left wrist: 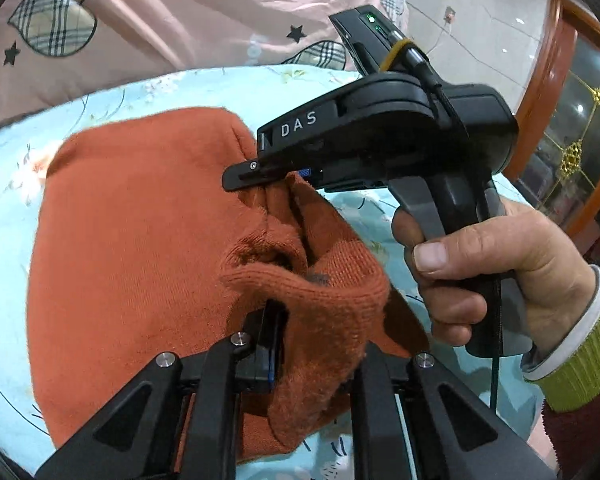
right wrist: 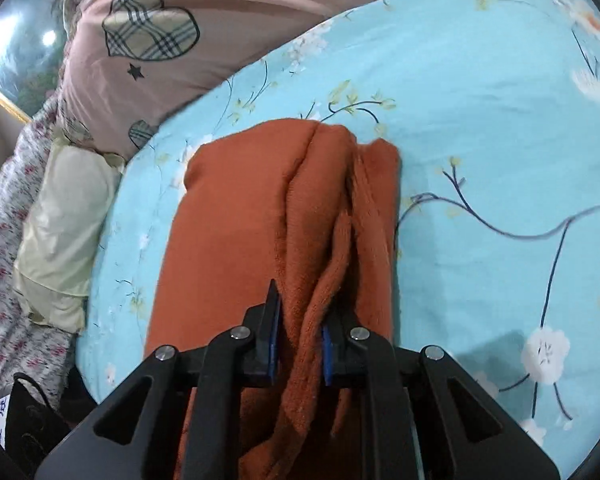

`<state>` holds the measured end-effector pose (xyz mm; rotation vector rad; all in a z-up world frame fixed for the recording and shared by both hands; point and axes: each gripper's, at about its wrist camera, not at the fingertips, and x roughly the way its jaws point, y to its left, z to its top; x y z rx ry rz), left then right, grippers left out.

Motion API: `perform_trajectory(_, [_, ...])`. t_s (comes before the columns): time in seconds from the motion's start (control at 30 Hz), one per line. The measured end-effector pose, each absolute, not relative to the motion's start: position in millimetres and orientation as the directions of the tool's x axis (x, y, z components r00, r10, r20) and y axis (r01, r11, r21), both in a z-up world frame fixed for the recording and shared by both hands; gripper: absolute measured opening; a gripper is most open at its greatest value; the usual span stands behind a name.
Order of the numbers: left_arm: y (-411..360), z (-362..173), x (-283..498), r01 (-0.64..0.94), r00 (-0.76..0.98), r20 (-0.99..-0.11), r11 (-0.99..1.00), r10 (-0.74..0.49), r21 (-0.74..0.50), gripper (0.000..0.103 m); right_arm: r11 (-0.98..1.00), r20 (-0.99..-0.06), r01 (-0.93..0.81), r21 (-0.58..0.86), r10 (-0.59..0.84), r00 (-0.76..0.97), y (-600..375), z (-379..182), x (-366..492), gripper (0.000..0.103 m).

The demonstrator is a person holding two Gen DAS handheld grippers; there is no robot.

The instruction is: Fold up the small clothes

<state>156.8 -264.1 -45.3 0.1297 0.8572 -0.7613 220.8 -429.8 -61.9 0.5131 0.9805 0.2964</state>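
Both hand-held grippers clamp the rust-orange knitted garment (right wrist: 236, 240) on the light-blue floral bed sheet (right wrist: 460, 120); left hand-held gripper (left wrist: 316, 344) grips its edge; right hand-held gripper (right wrist: 298, 344) pinches a bunched fold.

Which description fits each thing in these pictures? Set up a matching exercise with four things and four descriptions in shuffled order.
Things:
1. rust-orange knitted garment
2. light blue floral bedsheet
3. pink quilt with plaid hearts
4. pale yellow pillow

Descriptions:
A. at the bed's edge, beside the quilt
B. bunched behind the sheet
C. pinched by left gripper and right gripper
D. spread beneath the garment

Pairs: 1-C, 2-D, 3-B, 4-A
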Motion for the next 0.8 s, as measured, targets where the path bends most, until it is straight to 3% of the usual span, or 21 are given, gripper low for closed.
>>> perform_trajectory(0.13, [-269,-48,169,0.670,0.384,-0.739,0.718,-0.554,-0.190,0.018,0.851,-0.703,-0.019,0.525,0.446,0.553,-431,-59,220,0.018])
perform_trajectory(0.3, [-248,-44,173,0.675,0.321,-0.732,0.687,-0.602,-0.269,0.039,0.883,-0.726,0.003,0.470,0.385,0.570,-426,-58,210,0.022])
perform_trajectory(0.37, [-232,-42,169,0.670,0.324,-0.728,0.690,-0.604,-0.274,0.053,0.894,-0.728,0.020,0.447,0.351,0.589,-427,-52,203,0.036])
perform_trajectory(0.47, [-204,-39,165,0.659,0.317,-0.723,0.691,-0.614,-0.297,0.061,0.894,-0.711,0.045,0.445,0.323,0.625,-431,-43,185,0.052])
perform_trajectory(0.7, [-131,-37,184,0.530,0.417,-0.718,0.791,-0.557,-0.305,0.070,0.895,-0.667,-0.012,0.447,0.342,0.662,-423,-26,155,0.052])
perform_trajectory(0.8, [-103,-44,202,0.449,0.429,-0.731,0.828,-0.530,-0.336,0.073,0.909,-0.706,-0.029,0.416,0.343,0.619,-406,-32,164,0.052])
